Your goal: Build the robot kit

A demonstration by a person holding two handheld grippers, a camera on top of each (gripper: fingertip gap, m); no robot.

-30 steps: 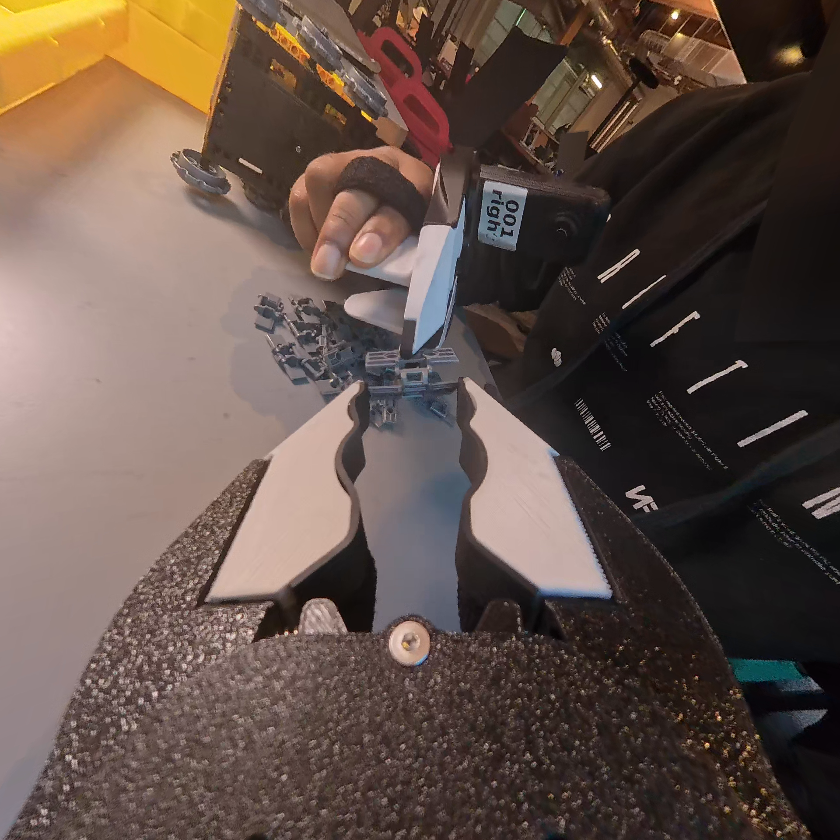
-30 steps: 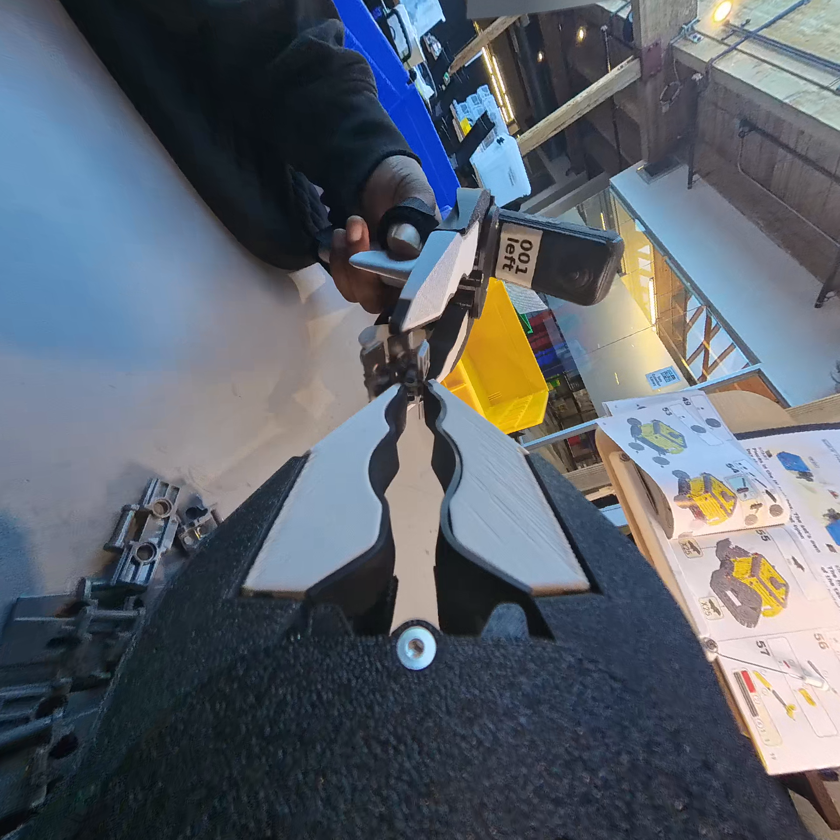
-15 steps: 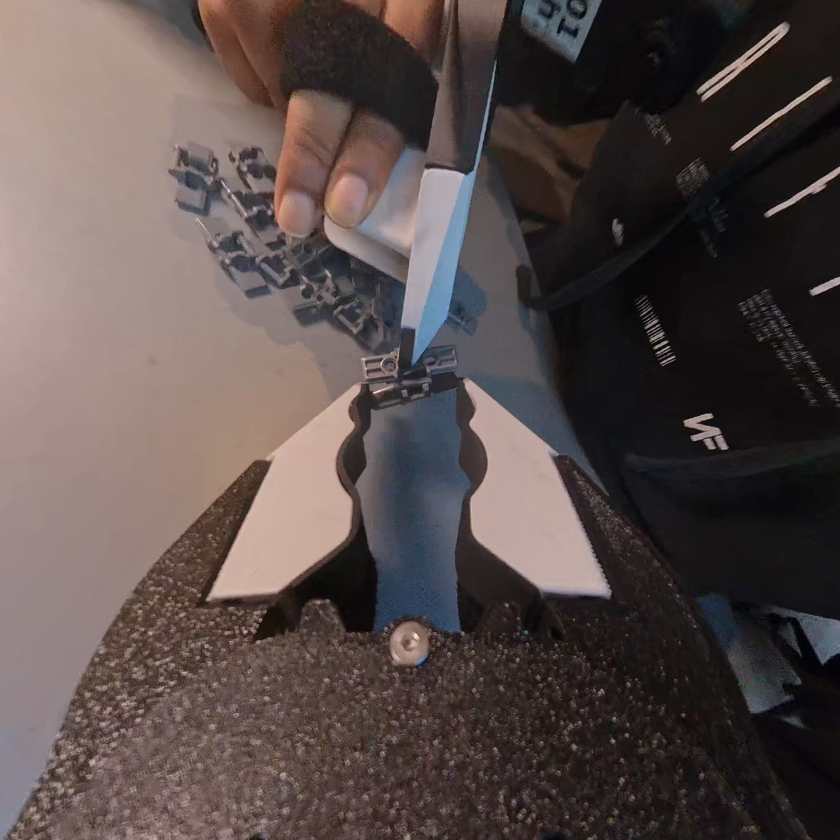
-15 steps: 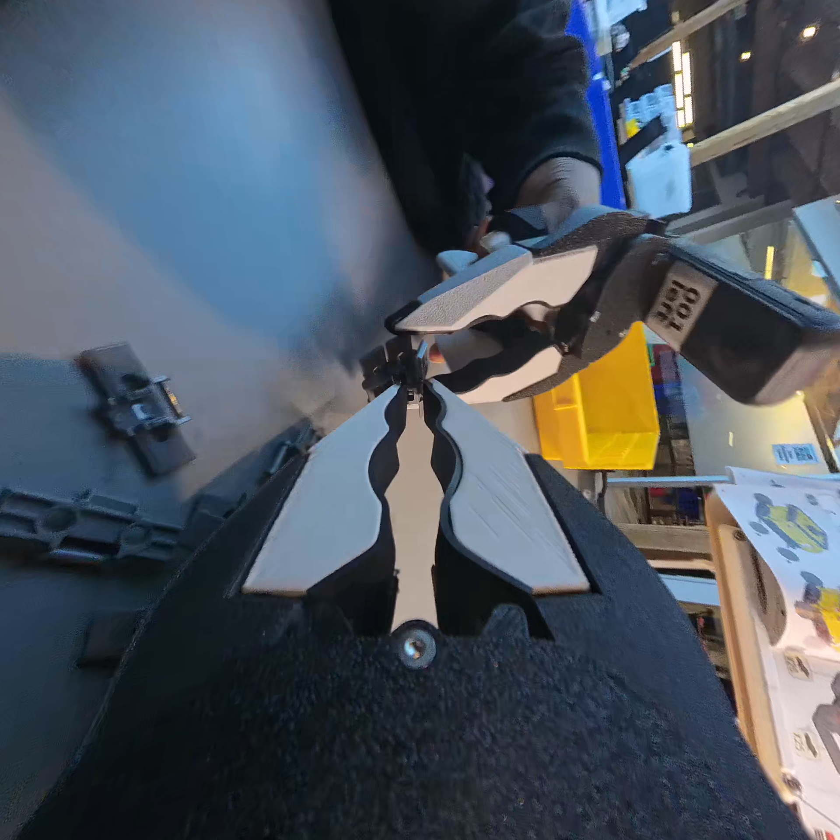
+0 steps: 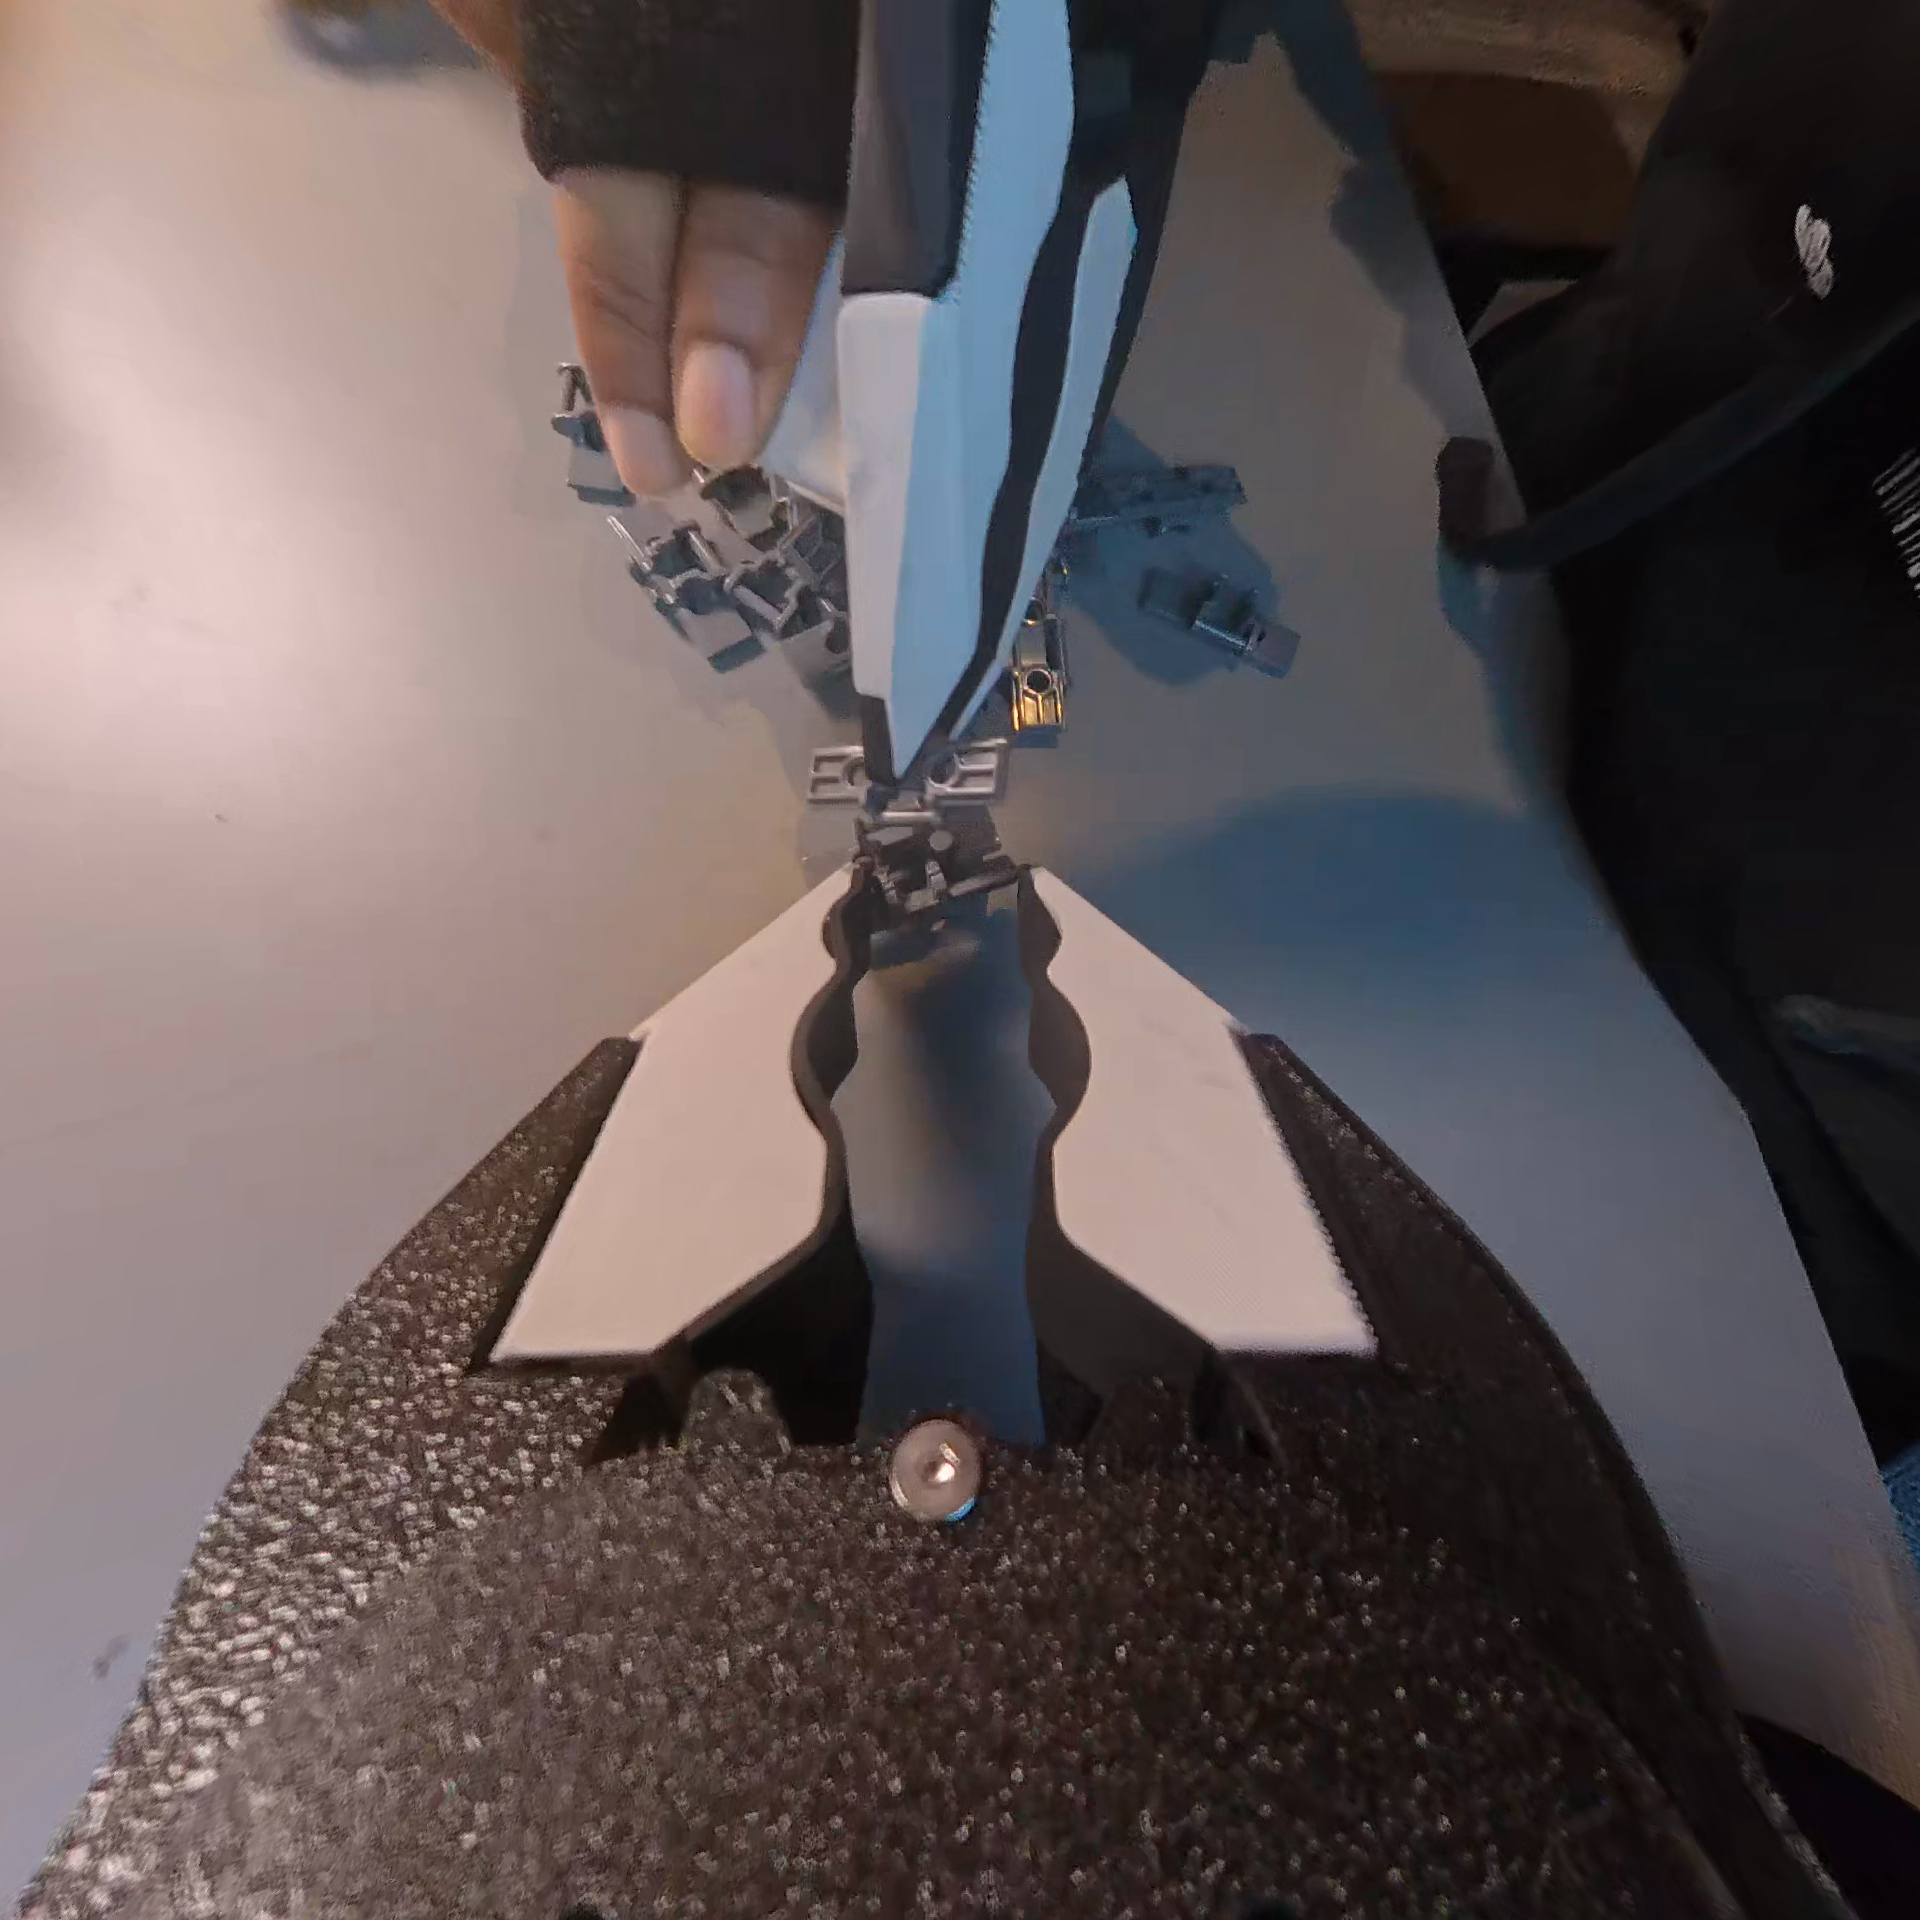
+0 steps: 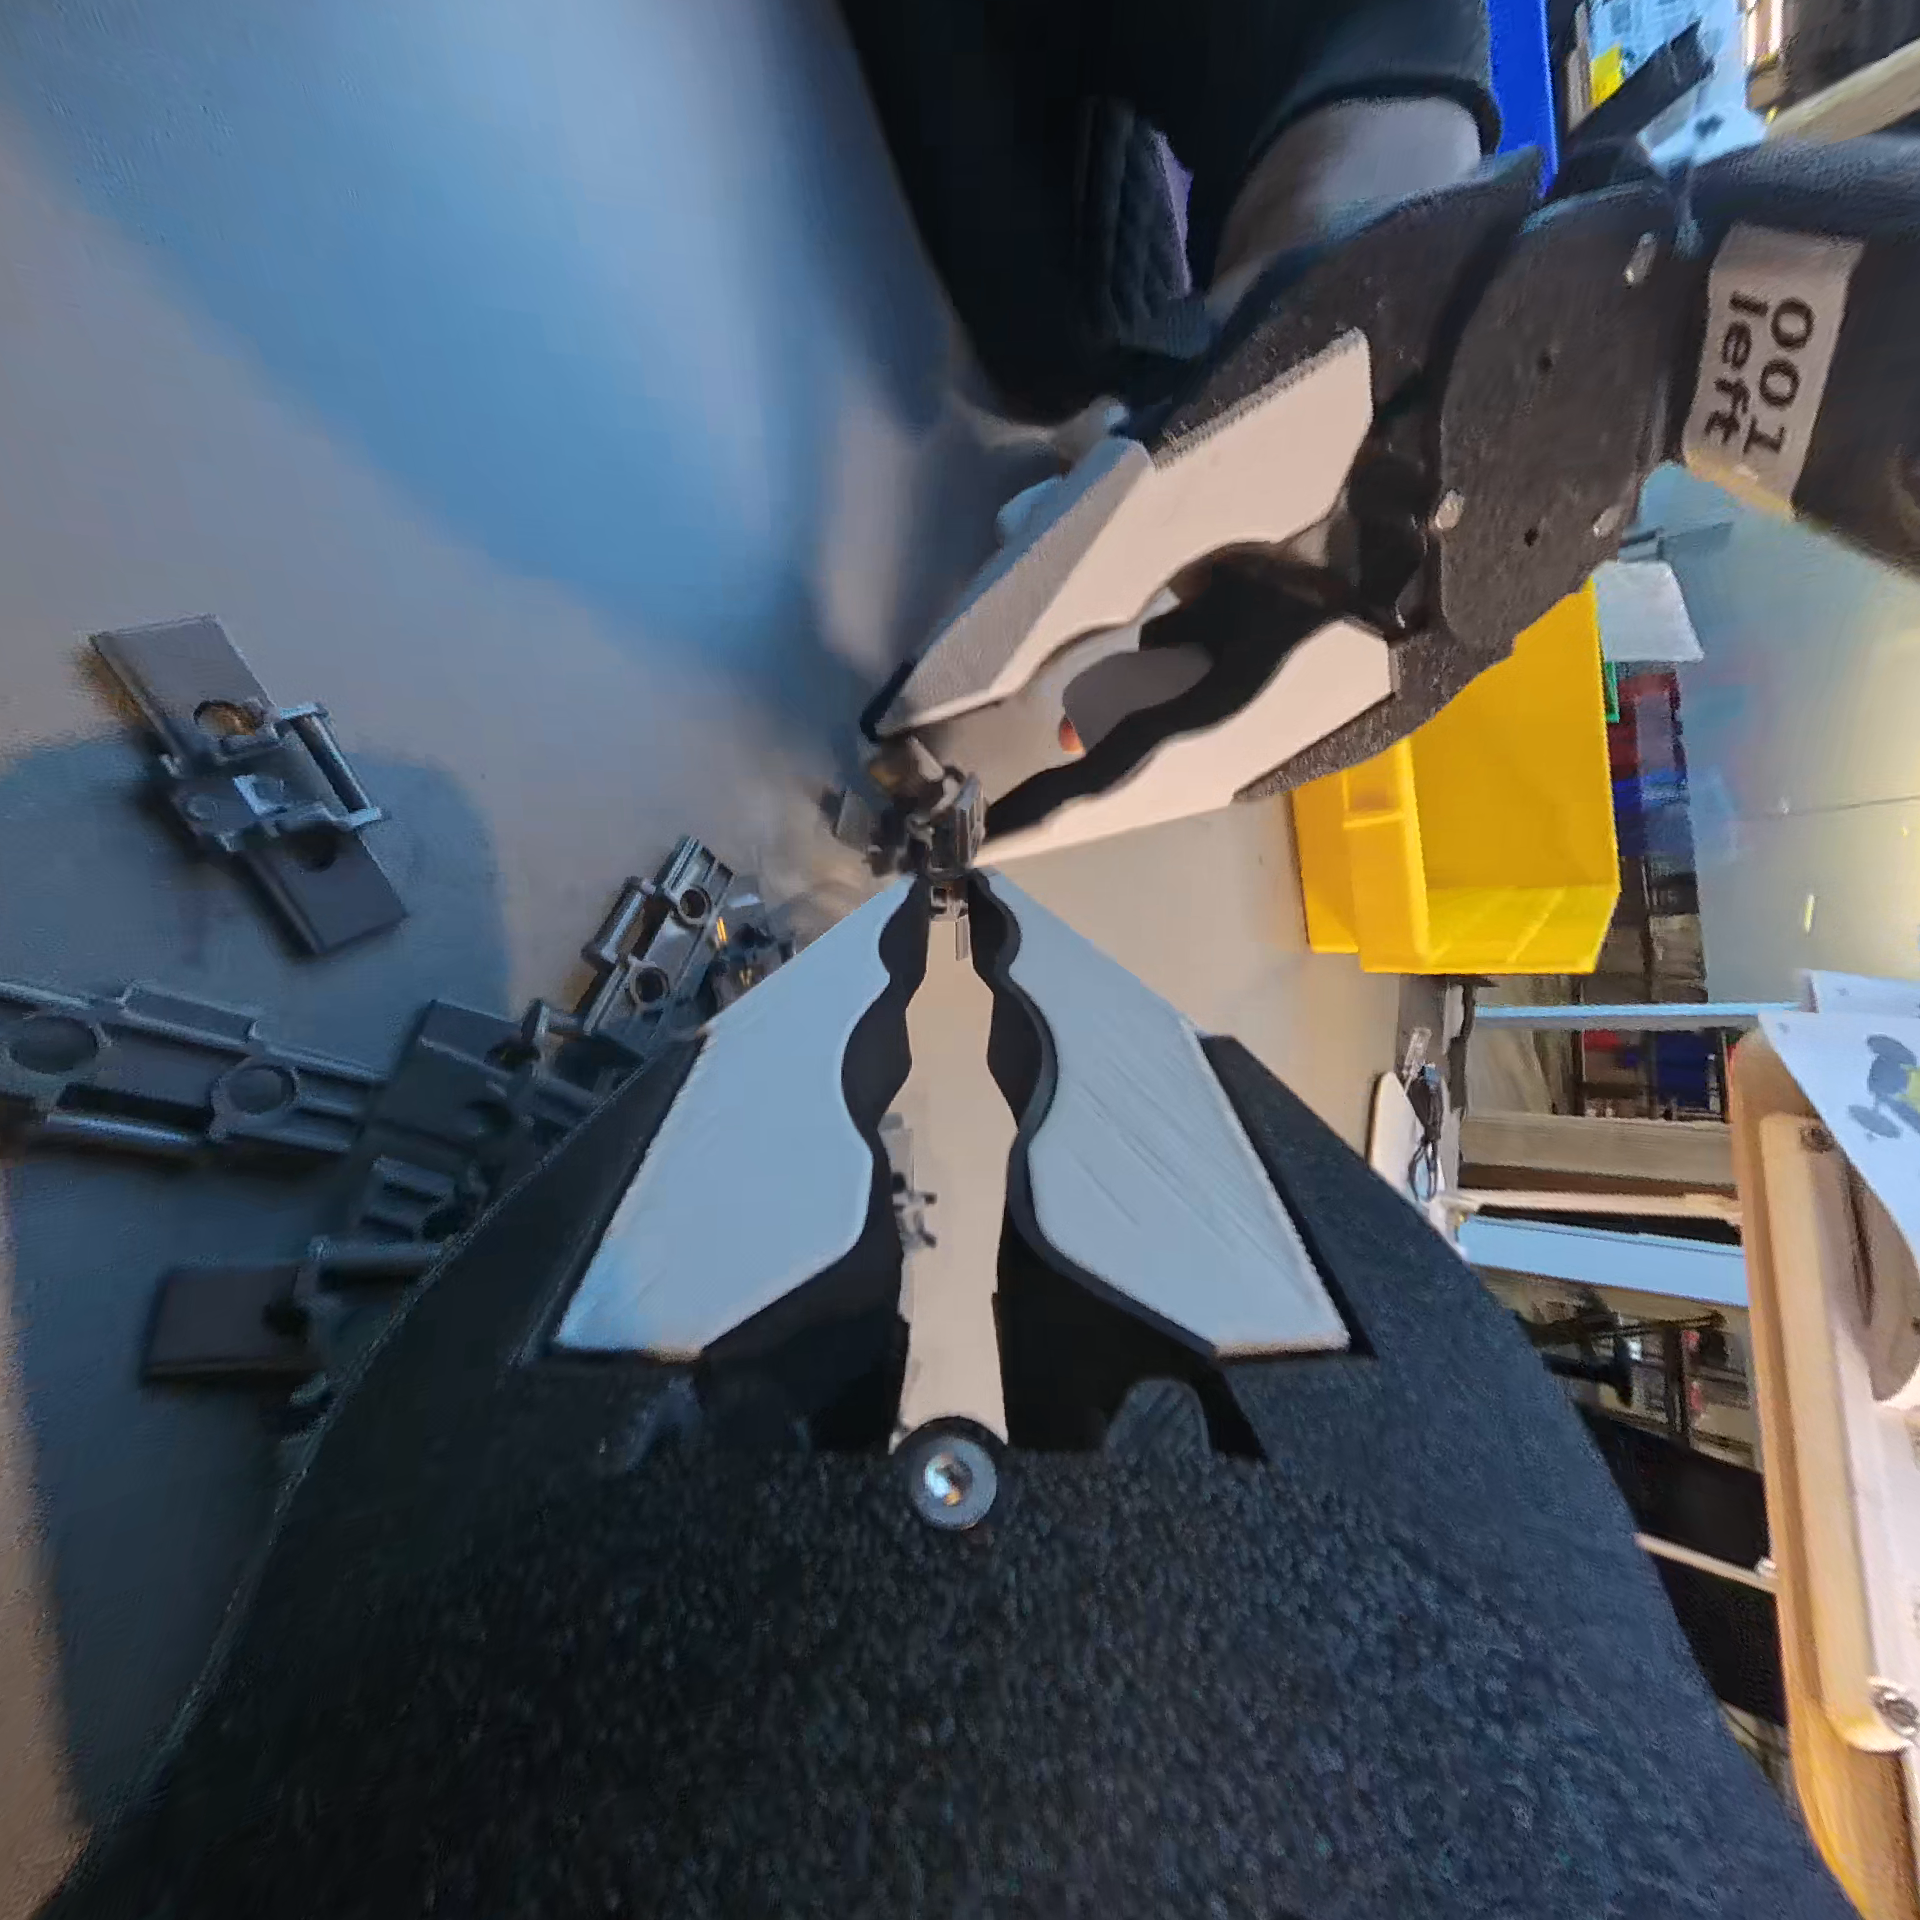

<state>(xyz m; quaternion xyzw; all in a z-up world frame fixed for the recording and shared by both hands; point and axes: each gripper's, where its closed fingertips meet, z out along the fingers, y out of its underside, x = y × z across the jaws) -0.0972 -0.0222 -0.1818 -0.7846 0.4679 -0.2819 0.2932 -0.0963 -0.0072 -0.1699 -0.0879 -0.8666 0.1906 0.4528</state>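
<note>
- Grey tabletop (image 5: 312, 935) is lying under both claws. A person's dark garment (image 5: 1766, 727) is filling the side to the right of the left claw (image 5: 935, 883).
- Beyond the right claw (image 6: 943, 888) and to its right, a yellow bin (image 6: 1475, 831) is sitting on the table. What it holds cannot be told from here.
- Further right again, an illustrated instruction booklet (image 6: 1849, 1091) is resting on a wooden stand.
- A loose pile of dark grey track links (image 5: 727, 582) is lying on the table just ahead of the left claw, behind the right claw's fingers. More of them are spreading out to the left of the right claw.
- A strapped hand (image 5: 686, 312) is gripping the right claw, which is coming in tip-down from above.
- The left claw is clenching a dark grey track link (image 5: 920, 883) between its fingertips.
- The right claw, jaws nearly together, is pinching a lighter grey track link (image 5: 909, 774).
- The two links are touching, tip to tip, at the point where the claws are meeting. Blur is hiding whether they are hooked together.
</note>
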